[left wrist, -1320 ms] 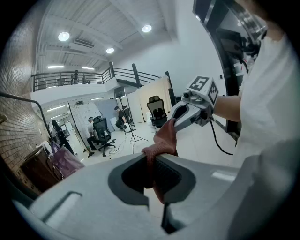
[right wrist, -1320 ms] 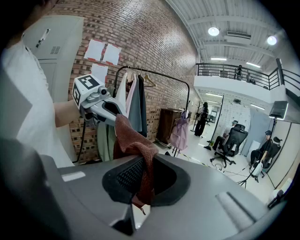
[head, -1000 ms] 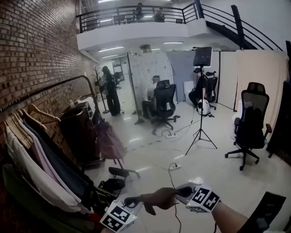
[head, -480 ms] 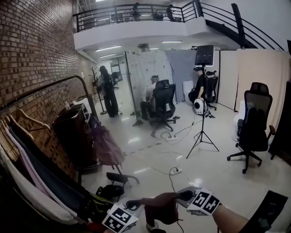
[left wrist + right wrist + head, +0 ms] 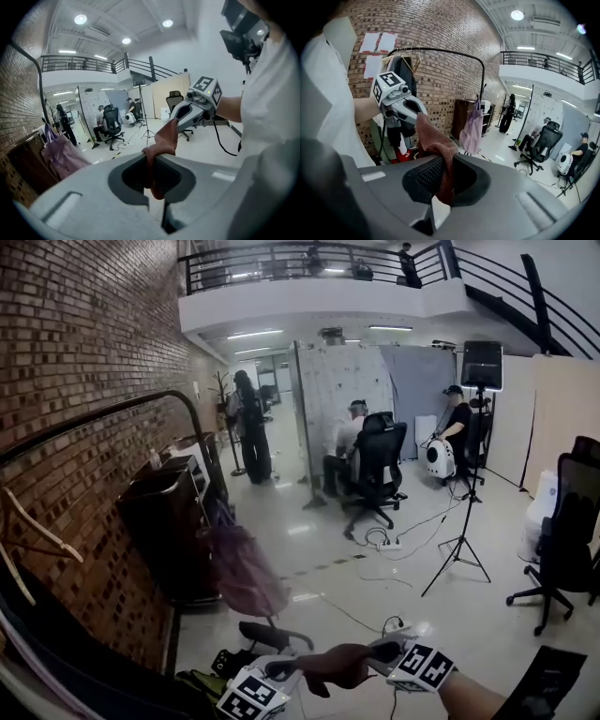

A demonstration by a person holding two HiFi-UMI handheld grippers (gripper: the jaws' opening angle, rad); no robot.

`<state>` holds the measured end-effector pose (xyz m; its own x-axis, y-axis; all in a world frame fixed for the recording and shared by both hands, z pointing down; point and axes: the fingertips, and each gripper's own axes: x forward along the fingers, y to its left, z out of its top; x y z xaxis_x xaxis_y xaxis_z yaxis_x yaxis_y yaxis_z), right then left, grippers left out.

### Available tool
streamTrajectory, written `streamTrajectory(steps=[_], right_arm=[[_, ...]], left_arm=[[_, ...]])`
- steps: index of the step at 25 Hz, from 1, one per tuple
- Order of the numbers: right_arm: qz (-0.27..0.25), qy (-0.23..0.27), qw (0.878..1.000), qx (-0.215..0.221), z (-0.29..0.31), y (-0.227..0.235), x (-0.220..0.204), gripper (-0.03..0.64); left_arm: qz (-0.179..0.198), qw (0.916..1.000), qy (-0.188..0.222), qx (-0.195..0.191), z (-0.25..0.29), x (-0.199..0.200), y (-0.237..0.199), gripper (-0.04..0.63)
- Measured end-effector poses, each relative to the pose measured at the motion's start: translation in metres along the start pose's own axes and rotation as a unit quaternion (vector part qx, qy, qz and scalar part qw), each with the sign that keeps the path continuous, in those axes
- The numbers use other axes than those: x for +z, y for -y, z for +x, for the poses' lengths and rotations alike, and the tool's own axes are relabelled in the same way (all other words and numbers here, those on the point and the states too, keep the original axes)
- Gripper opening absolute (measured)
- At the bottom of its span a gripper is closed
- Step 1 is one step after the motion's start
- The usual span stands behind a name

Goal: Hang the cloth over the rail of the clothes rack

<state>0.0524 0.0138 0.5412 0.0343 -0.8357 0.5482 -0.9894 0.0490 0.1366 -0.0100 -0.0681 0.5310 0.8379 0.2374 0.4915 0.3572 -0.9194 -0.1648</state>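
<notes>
A reddish-brown cloth is stretched between both grippers at the bottom of the head view. My left gripper is shut on its left end and my right gripper on its right end. In the left gripper view the cloth is pinched in the jaws and runs to the right gripper. In the right gripper view the cloth runs from the jaws to the left gripper. The rack's black rail runs high along the brick wall, up and left of both grippers.
Hanging clothes and a wooden hanger fill the rack's near end. A dark cabinet and a pink bag stand below its far end. Office chairs, a tripod, floor cables and people occupy the room beyond.
The head view has moved on along the rack. The hanging clothes have slid off to the lower left. Both grippers stay low and keep the cloth stretched between them.
</notes>
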Motion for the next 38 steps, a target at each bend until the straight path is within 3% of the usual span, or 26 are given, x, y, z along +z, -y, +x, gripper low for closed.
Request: streamTrajectory(steps=[4, 8, 15, 19, 23, 30, 35, 38], right_arm=[[-0.017, 0.016, 1.0, 0.02, 0.067, 0.053, 0.06, 0.012], [-0.042, 0.024, 0.998, 0.042, 0.116, 0.079, 0.105, 0.013], [-0.13, 0.043, 0.987, 0.082, 0.172, 0.079, 0.165, 0.012], [-0.166, 0.065, 0.976, 0.124, 0.208, 0.072, 0.202, 0.012], [-0.209, 0.079, 0.958, 0.182, 0.247, 0.062, 0.233, 0.013], [-0.287, 0.109, 0.914, 0.265, 0.302, 0.062, 0.289, 0.012], [-0.351, 0.134, 0.881, 0.289, 0.321, 0.074, 0.323, 0.012], [-0.384, 0.159, 0.862, 0.289, 0.324, 0.084, 0.347, 0.012]], left_arm=[[-0.01, 0.9995, -0.002, 0.031, 0.006, 0.007, -0.097, 0.009], [-0.02, 0.9975, -0.004, 0.068, -0.006, 0.006, -0.164, 0.009], [-0.051, 0.9857, -0.02, 0.159, -0.056, -0.016, -0.226, 0.009], [-0.047, 0.9756, -0.043, 0.21, -0.082, -0.028, -0.253, 0.009], [-0.078, 0.9561, -0.064, 0.275, -0.111, -0.045, -0.279, 0.009], [-0.125, 0.9098, -0.089, 0.386, -0.148, -0.049, -0.324, 0.009], [-0.123, 0.8741, -0.129, 0.452, -0.16, -0.041, -0.346, 0.009], [-0.118, 0.859, -0.142, 0.477, -0.163, -0.028, -0.356, 0.009]])
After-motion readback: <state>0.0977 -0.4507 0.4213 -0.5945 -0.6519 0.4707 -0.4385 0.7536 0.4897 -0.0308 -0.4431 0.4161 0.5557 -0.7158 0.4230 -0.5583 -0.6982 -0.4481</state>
